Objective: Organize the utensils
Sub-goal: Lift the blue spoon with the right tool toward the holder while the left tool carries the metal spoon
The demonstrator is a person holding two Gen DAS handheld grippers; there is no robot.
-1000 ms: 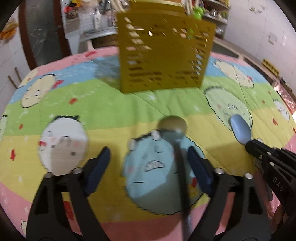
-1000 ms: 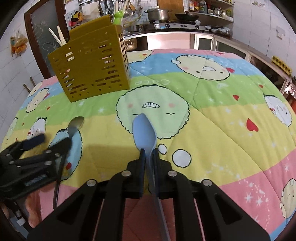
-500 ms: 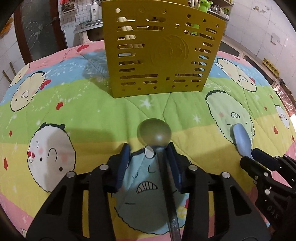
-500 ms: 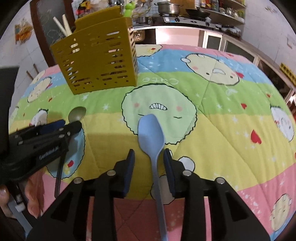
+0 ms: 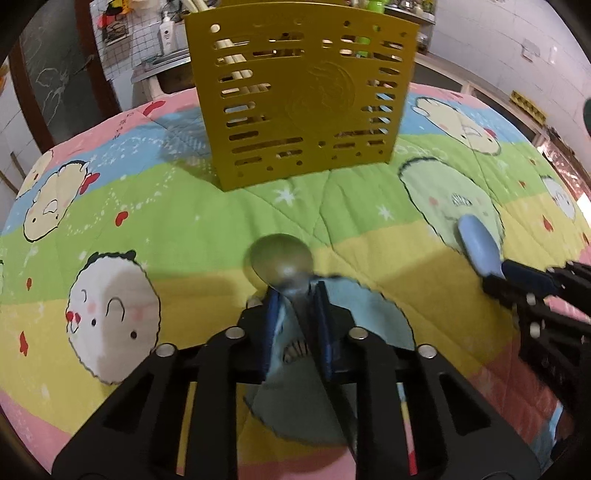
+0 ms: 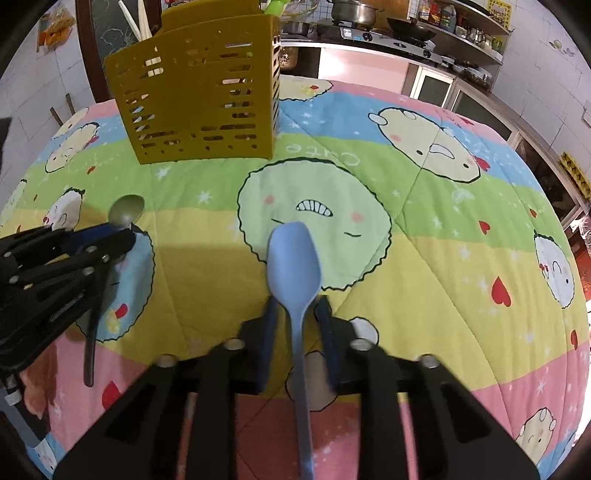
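Note:
A metal spoon (image 5: 280,263) lies on the cartoon-print cloth with its bowl pointing at the yellow slotted utensil holder (image 5: 303,99). My left gripper (image 5: 297,295) has its jaws drawn in close on both sides of the spoon's neck; contact is blurred. A light blue spoon (image 6: 293,258) lies on the cloth in the right wrist view. My right gripper (image 6: 295,308) straddles its handle with a gap on each side. The holder (image 6: 199,96) stands at the far left there, with chopsticks (image 6: 138,18) sticking out.
The table is covered by a pink, yellow, green and blue quilted cloth (image 6: 424,221). A kitchen counter with a pot (image 6: 351,11) and shelves runs behind the table. The left gripper (image 6: 122,237) shows at the left of the right wrist view.
My left gripper moved forward over the metal spoon and its jaws closed in from wide open. My right gripper opened off the blue spoon, which now lies between its fingers.

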